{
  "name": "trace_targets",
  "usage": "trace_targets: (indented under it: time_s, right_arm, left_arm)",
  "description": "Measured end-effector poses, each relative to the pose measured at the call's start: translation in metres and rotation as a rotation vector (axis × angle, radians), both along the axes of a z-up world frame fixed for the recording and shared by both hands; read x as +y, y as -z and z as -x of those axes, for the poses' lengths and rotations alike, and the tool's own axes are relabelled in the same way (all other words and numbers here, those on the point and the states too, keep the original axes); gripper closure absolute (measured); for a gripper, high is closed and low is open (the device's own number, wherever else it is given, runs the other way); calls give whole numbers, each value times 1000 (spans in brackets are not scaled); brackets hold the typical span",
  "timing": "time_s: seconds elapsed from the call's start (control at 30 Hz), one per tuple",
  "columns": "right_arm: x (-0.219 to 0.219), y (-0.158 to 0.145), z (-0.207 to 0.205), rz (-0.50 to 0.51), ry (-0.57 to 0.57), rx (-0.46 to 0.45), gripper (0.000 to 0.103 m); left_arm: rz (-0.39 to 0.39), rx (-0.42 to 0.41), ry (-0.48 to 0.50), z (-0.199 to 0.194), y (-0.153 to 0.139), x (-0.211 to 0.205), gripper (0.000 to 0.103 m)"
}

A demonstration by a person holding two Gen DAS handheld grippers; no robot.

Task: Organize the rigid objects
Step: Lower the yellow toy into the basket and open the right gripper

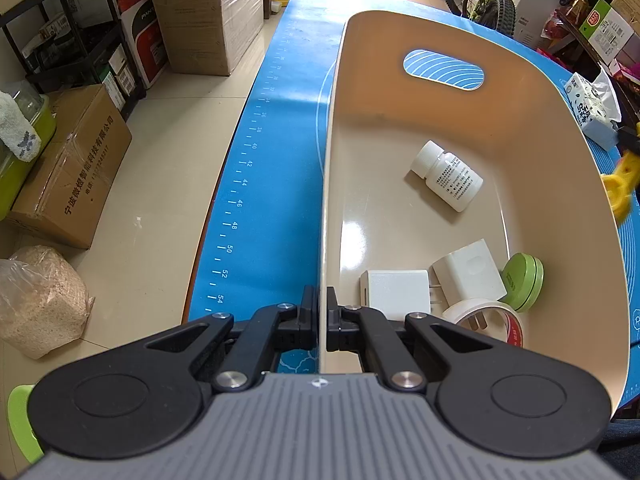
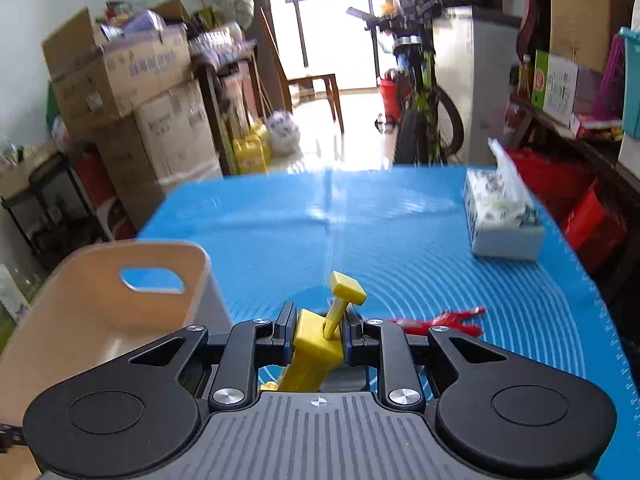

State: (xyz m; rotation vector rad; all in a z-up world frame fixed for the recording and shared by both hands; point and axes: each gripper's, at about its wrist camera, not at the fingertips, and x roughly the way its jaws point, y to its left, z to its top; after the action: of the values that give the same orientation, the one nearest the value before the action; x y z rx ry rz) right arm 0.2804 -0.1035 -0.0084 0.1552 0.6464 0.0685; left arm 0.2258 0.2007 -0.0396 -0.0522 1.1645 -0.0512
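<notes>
Left claw (image 1: 323, 320) pinches bin (image 1: 440, 24) rim; right claw (image 2: 316, 334) grips yellow toy (image 2: 316, 344).

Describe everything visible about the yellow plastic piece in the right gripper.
The yellow plastic piece looks rigid and glossy: a blocky body with a thin stem rising to a flat square head. The right gripper is clamped on the body, holding it above the blue mat, beside the beige bin.

Left gripper (image 1: 323, 314) jaws clamped tight, right gripper (image 2: 316, 334) jaws gripping
</notes>
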Motion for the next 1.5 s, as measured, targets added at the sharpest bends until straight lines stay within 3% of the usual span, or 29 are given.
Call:
trace_targets:
  time_s: [0.2, 0.4, 0.53, 0.77, 1.13, 1.43, 1.5]
  right_arm:
    - [13, -33, 30, -14, -45, -107, 71]
    - [45, -49, 36, -67, -155, -146, 71]
    - [77, -40, 33, -66, -261, -112, 71]
    - [123, 0, 32, 18, -396, 27, 71]
    - [129, 17, 27, 36, -431, 116, 68]
    - [126, 16, 29, 46, -462, 102, 49]
    - [119, 10, 33, 46, -454, 75, 38]
  left_arm:
    - [-3, 0, 0, 0, 0, 0, 99]
    - [-10, 1, -2, 0, 0, -1, 99]
    - [-13, 0, -1, 0, 0, -1, 99]
    - [-15, 0, -1, 0, 0, -1, 99]
    - [-20, 3, 2, 1, 0, -1, 99]
    - [-24, 3, 2, 1, 1, 0, 99]
    - [-24, 3, 2, 1, 1, -1, 99]
